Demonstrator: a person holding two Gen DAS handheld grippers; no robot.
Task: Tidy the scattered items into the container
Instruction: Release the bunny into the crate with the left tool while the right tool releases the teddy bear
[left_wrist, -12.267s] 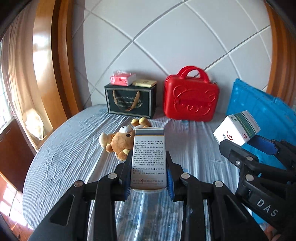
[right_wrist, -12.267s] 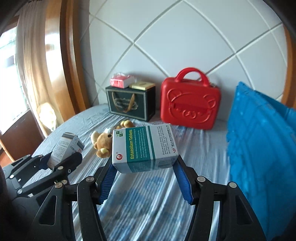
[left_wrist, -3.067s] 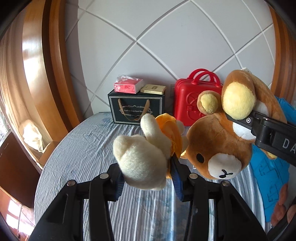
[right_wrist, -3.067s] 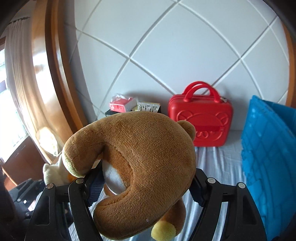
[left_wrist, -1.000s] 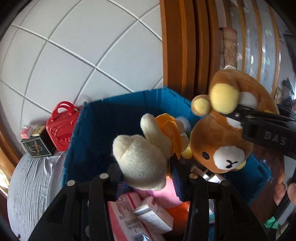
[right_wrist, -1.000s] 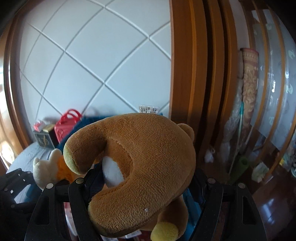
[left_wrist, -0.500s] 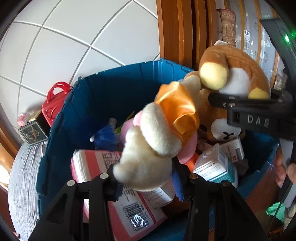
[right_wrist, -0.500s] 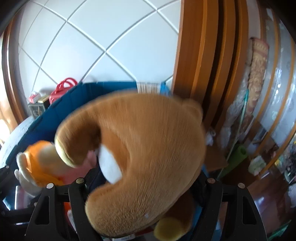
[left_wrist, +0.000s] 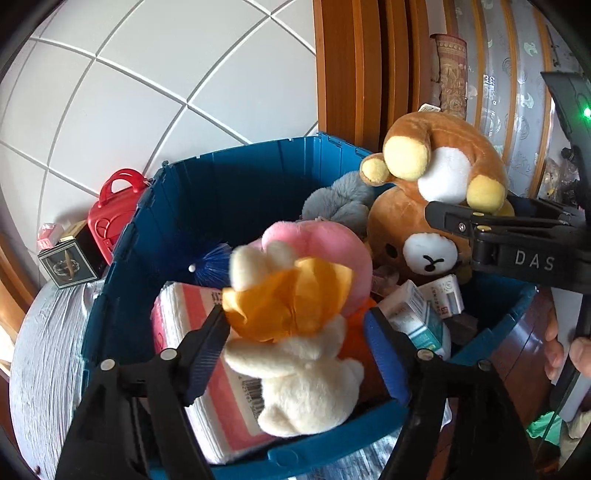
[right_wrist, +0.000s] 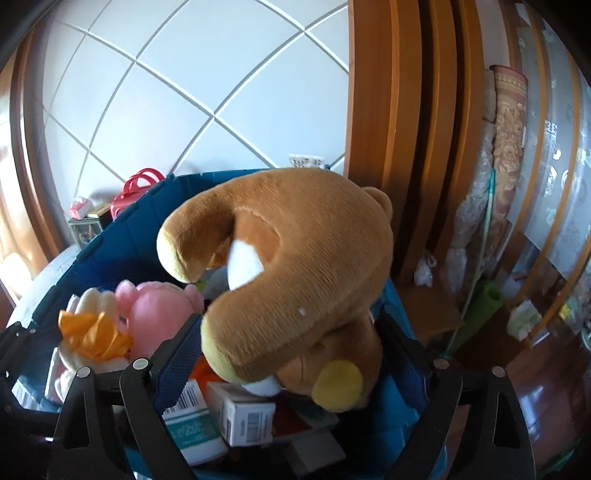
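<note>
A white wall crossed by diagonal grooves and a run of wooden trim stand behind the blue container (left_wrist: 177, 206), which sits at the edge of a surface under a grey ribbed cover (left_wrist: 40, 354). I have both grippers over the container's open top.

My left gripper (left_wrist: 295, 332) has its jaws opening, and the cream plush with the orange scarf (left_wrist: 295, 332) sits between the blue pads; I can see a gap on each side, so I judge it already let go and dropping onto the pink-and-white packet (left_wrist: 192, 306) near the container's left wall. My right gripper (right_wrist: 291, 350) is opening too, with the brown bear (right_wrist: 295, 266) between its fingers; the pads look clear of the fur, and the bear appears to be sinking head-first toward the far right corner.

Already inside I can see a pink plush (left_wrist: 325, 251), a grey furry thing (left_wrist: 340, 199), something with blue bristles (left_wrist: 214, 264) and several small cartons (left_wrist: 417, 314), so most of the tidying looks done. What remains on the cover, at its far edge against the wall, is a red case (left_wrist: 118, 206) and a dark gift bag (left_wrist: 70, 262) with small packs on top. I cannot tell whether those count as scattered items. The near part of the cover is out of view, so I cannot rule out more there.
</note>
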